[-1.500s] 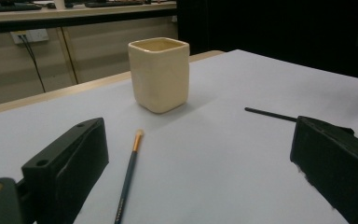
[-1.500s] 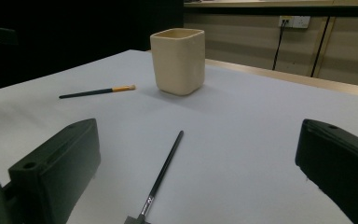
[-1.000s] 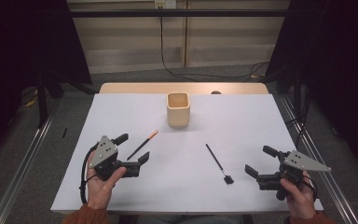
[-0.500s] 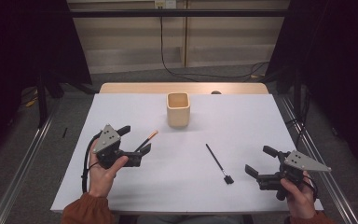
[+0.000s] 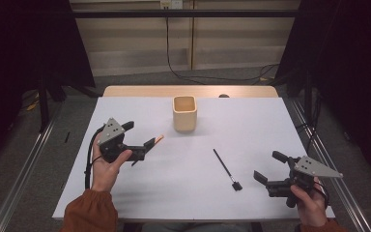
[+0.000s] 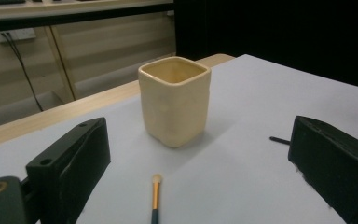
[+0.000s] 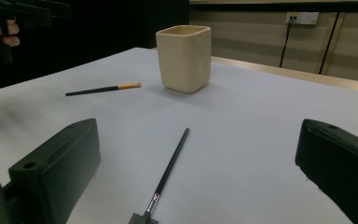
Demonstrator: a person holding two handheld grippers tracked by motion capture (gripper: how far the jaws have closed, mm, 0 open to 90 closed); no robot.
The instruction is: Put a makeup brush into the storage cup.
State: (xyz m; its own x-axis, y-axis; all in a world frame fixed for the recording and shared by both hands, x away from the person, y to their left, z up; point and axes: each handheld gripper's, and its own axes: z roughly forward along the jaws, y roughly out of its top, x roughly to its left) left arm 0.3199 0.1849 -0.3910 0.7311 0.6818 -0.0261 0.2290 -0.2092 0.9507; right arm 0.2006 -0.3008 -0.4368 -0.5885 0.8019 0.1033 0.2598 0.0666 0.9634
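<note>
Beige panelled wall (image 5: pixel 140 43) behind table (image 5: pixel 251 125), black curtains (image 5: pixel 24 43) both sides, grey floor (image 5: pixel 140 79), cable (image 5: pixel 174 58) trailing.

Wide bare white table cover (image 5: pixel 251 121) right of and behind the cream cup (image 5: pixel 185 113); open room there for either gripper. Cup upright at centre rear, the one tall obstacle. Orange-tipped brush (image 5: pixel 155 140) flat just left of and in front of the cup, directly ahead of the spread left gripper (image 5: pixel 137 140). Black brush (image 5: pixel 226 169) flat between cup and wide-open right gripper (image 5: pixel 267 166). Bare cover between the two brushes.
</note>
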